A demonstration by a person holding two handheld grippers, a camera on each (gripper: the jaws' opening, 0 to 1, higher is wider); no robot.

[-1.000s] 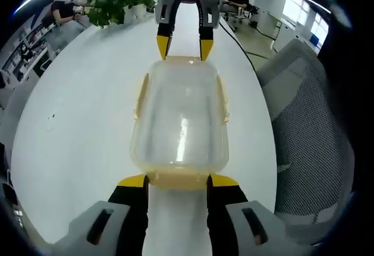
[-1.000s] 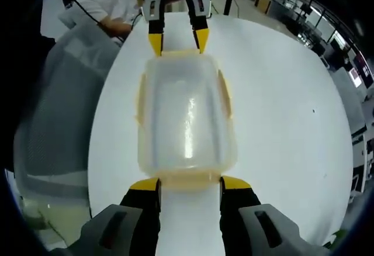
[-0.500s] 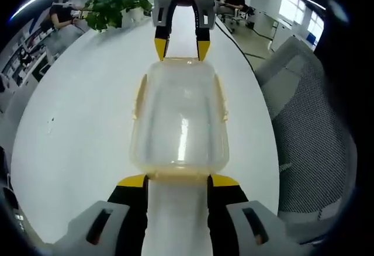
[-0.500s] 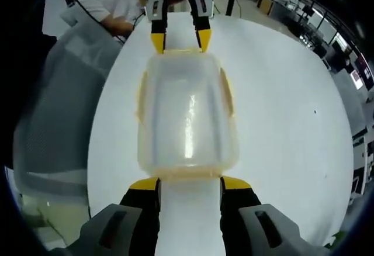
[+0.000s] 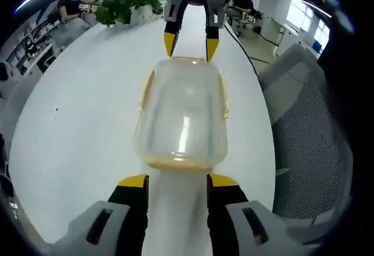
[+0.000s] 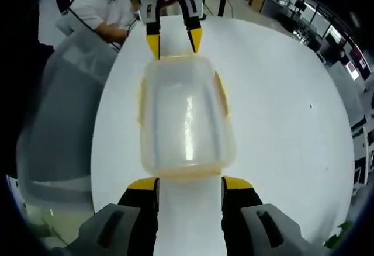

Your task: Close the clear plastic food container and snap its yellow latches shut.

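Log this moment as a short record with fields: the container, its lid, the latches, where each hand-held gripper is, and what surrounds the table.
container: clear plastic food container on the white table
lid: appears to be on
latches: yellow latches on the long sides; whether snapped shut cannot be told
left hand-held gripper: open, jaws at the near short end of the container
right hand-held gripper: open, jaws at the opposite short end
contact: cannot tell whether either one touches the container
surroundings: mesh chair beside the table, potted plant at the far end

No text or label can be read.
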